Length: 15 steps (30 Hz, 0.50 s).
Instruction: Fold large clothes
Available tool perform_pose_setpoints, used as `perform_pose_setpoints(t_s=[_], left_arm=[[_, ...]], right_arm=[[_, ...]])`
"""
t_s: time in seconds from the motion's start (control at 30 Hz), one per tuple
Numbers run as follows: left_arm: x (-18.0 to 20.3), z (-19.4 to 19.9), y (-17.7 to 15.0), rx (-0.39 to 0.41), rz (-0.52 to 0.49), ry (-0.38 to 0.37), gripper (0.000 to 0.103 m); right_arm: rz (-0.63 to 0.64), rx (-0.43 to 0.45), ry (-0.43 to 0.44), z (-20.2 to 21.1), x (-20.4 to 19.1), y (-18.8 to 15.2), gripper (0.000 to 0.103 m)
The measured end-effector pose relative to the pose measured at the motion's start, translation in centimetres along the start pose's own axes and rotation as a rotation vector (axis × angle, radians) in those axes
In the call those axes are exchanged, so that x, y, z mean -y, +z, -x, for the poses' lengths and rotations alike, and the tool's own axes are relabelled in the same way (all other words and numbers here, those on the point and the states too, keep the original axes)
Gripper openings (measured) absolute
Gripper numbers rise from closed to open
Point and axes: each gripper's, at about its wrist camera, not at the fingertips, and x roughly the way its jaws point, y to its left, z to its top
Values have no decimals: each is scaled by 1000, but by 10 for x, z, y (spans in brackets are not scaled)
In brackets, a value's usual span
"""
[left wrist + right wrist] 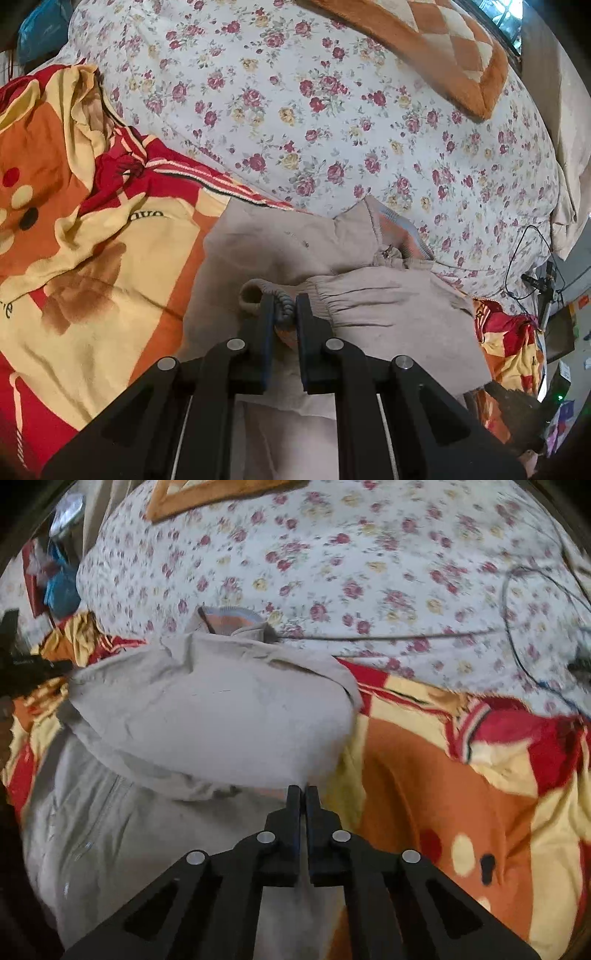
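Observation:
A large beige jacket lies on a red, orange and yellow blanket on a bed. My left gripper is shut on the jacket's ribbed elastic hem. In the right wrist view the same jacket is doubled over on itself, with its collar and striped lining at the far end. My right gripper is shut on the jacket's edge at the fold, fingers nearly touching. The left gripper's black body shows at the left edge of that view.
A white floral quilt covers the far bed, with an orange checked blanket on top. Black cables run over the quilt at the right. Clutter and a tripod stand beside the bed.

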Motion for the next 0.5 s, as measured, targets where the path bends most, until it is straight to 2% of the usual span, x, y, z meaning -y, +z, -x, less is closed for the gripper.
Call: perform_pose_setpoints(t_s=[0.1,0.17,0.2,0.27,0.33,0.37,0.43,0.5], left_arm=[[-2,-22,-9,-57,-24,66,9],[-8,-31,-12,-71,-10,80,9],[-11,-33,-13,-73,3,78,10],[-14,-35,-12,-73,15,78,10],[-15,-36,-13,-72,10,90,10],[-15,-36,-13,-71,10,95,11],[-16,-39,-13,-73,12,101,13],[-19,-43,-14,-81,16,108,14]], right_arm=[[-24,-67,27,-7,7,-13,0],[-77,-46,60,-1,15,-10,2],[-119,-24,85,4,21,-5,5],[-234,37,140,14,37,12,24],[-266,79,134,13,41,32,30],[-256,66,137,4,38,43,30],[-252,-16,173,-34,32,63,29],[-267,-82,158,-72,29,76,26]])
